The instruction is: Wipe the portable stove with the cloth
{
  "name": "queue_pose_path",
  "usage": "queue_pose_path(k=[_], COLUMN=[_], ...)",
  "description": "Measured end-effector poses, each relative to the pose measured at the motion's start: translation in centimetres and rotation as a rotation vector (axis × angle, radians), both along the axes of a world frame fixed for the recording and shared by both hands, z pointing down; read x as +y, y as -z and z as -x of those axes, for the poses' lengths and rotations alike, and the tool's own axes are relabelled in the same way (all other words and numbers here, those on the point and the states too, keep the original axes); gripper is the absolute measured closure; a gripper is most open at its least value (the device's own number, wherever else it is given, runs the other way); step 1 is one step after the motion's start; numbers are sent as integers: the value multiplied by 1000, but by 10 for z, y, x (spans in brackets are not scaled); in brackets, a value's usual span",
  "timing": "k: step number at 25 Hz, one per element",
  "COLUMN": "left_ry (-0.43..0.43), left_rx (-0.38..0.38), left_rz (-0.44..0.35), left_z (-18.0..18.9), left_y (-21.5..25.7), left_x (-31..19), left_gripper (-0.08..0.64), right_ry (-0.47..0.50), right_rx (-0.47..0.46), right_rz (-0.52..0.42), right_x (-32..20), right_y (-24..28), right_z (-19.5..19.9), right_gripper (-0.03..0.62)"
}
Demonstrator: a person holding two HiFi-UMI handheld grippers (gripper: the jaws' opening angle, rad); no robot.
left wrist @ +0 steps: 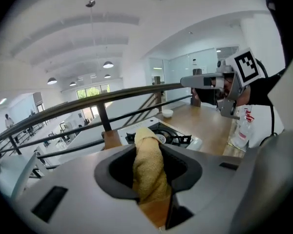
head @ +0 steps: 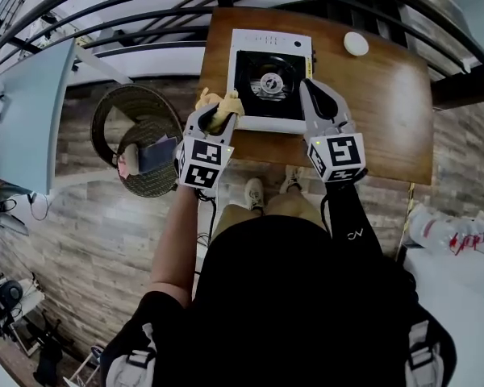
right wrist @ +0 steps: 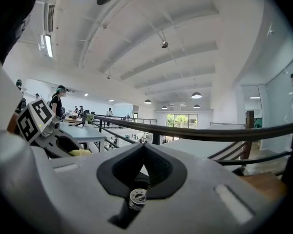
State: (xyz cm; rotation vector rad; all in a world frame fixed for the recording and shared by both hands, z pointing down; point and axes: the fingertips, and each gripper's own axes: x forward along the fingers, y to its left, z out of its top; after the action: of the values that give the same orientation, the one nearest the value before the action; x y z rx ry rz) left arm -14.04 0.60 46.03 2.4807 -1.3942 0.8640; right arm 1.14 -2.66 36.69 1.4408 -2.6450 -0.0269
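The person stands at the near side of the wooden counter [head: 387,111] and holds one tool in each hand above it. The left tongs [head: 216,119] are pinching the yellow cloth [head: 219,101]. In the left gripper view the cloth [left wrist: 147,165] fills the gap between the two jaws as a thick folded roll. The right tongs [head: 317,103] are pressed together and carry nothing. In the right gripper view only the railing and the hall show beyond their closed tips.

The portable stove [head: 250,118] lies on the left half of the counter, white with a black burner field in the middle, and its sides run square to the counter edges. A small white bowl [head: 356,43] stands well apart from it, toward the far right.

As I judge it, the wiping itself is not yet begun. The cloth is gripped and brought to the front left corner of the stove, but in the left gripper view it seems to be raised, with the stove [left wrist: 178,138] lying lower and farther away. I cannot tell whether any part of the stove top is already clean. So the whole surface appears to be left to do.

The long axis of the cloth runs along the jaws. Its free end sticks out past the tips, away from the person and toward the stove.
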Motion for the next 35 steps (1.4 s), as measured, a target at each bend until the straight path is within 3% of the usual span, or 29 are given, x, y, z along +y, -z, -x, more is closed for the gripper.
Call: queue_pose_path(k=[10, 16, 21, 28, 35], left_ry=[7, -18, -22, -56, -107], left_rx=[67, 90, 98, 89, 64], left_rz=[-274, -355, -370, -334, -304], left_z=[-20, -39, -42, -53, -85], left_y=[103, 135, 144, 130, 120], left_x=[-41, -44, -48, -57, -108], left_gripper=[433, 433, 433, 433, 433], right_ry=[-67, -94, -107, -111, -161], right_rx=[-20, -26, -31, -25, -45], right_rz=[-51, -91, -109, -96, -49], right_x=[-4, -3, -5, -13, -56], right_y=[34, 51, 58, 48, 35], right_z=[-15, -27, -33, -40, -72], right_gripper=[591, 591, 591, 591, 591])
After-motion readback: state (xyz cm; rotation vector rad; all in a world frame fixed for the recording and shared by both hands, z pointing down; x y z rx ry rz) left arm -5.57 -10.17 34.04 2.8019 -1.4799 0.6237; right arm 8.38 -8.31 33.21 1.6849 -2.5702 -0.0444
